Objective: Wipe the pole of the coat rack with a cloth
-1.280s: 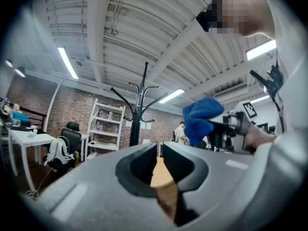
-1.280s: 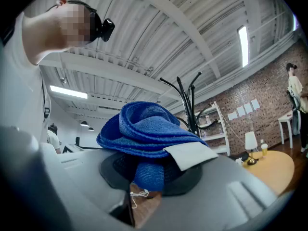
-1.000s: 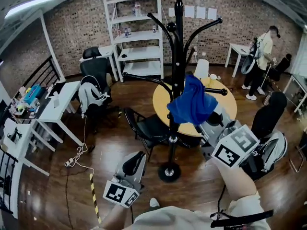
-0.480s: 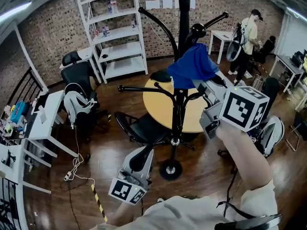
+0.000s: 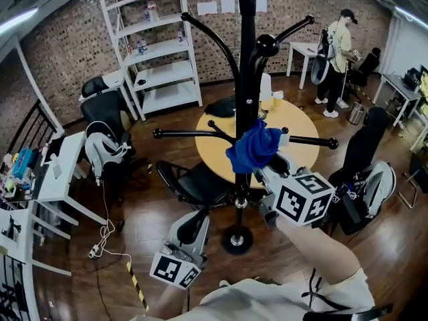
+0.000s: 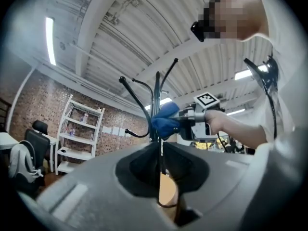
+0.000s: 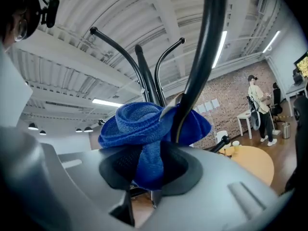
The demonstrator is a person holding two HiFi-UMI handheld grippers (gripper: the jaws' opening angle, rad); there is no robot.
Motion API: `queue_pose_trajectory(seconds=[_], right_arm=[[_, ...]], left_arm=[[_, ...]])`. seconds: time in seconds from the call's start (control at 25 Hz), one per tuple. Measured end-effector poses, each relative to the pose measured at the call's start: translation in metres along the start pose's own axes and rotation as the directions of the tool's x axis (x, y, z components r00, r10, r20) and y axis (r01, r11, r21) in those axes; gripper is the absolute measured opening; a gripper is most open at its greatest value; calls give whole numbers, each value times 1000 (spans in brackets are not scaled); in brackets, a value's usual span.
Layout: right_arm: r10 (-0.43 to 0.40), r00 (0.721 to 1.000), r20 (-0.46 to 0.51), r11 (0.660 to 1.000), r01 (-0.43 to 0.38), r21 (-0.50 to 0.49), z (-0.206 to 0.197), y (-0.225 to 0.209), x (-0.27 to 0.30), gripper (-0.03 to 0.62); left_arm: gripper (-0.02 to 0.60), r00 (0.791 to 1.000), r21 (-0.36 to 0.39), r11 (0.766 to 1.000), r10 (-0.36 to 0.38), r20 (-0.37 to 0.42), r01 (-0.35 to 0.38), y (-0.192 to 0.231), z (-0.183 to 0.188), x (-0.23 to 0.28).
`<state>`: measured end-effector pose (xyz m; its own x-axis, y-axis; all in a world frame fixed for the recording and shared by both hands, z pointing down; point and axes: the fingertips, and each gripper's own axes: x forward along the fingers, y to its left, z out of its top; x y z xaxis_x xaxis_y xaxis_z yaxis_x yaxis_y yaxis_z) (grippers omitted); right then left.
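Brick wall (image 5: pixel 80 39) behind; right tool (image 5: pixel 263 172) reaches forward clamping blue cloth (image 5: pixel 253 149) against pole (image 5: pixel 246 65); left tool (image 5: pixel 194 221) low, closed.

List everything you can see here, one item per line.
Coat rack: one, black, centre of the room.
Cloth: one, blue, bunched against the rack's pole, in the right tool.
Round table: one, yellow, behind the rack.
Shelf unit: one, white, against the brick wall.
Chair: one, black, left of the rack's base.
Desk: one, white, far left.
Person: one, light top, standing far right.
Left tool: one, grey, low and left of the rack, jaws together, empty.
Right tool: one, grey, jaws shut on the cloth.
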<state>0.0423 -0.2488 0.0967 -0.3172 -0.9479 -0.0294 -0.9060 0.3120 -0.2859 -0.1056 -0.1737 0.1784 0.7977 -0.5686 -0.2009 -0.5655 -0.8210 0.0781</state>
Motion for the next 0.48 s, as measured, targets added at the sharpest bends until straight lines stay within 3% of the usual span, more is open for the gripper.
queue_pose_trajectory(seconds=[0.12,0.28,0.36,0.48], right_arm=[[74,994,75,997,-73,-21,17,18,-18,103],[201,960,194,963,-157,-219,44,53,-68,103],[258,947,194,936,-195,-294,44,64,-85,103],[276,945,175,930,-216,-298,34,67,-86,103]], left_arm=[[37,999,-5,999,35,2,-35,1,1,1],[37,996,5,996,89,-18,-89,6,4,3],[37,994,13,995,102,-35,-102,5,2,4],[37,994,46,994,102,-25,-101,6,11,8]])
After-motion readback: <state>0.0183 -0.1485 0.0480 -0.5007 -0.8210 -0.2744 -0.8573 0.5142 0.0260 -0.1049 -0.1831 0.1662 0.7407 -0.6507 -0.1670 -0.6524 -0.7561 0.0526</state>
